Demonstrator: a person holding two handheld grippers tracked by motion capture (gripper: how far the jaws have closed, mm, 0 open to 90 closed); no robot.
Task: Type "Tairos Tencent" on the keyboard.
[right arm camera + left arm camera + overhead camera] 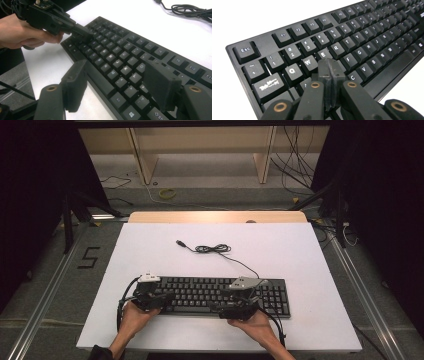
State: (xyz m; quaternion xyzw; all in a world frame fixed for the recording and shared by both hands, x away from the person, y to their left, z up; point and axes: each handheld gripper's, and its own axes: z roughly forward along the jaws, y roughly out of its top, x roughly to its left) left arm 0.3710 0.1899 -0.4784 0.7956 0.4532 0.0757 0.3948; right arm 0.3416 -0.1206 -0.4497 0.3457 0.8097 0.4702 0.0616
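black keyboard [220, 292], white table [280, 250]

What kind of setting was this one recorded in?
Probably a lab or recording workspace, not an office: the keyboard lies on a white board over a table, metal rails run along the floor, and loose cables trail by bare wooden shelving.

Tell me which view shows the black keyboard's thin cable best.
The high view: the black keyboard's thin cable lies whole, coiled midway, on the white table. The right gripper view catches part of the coil at its top edge.
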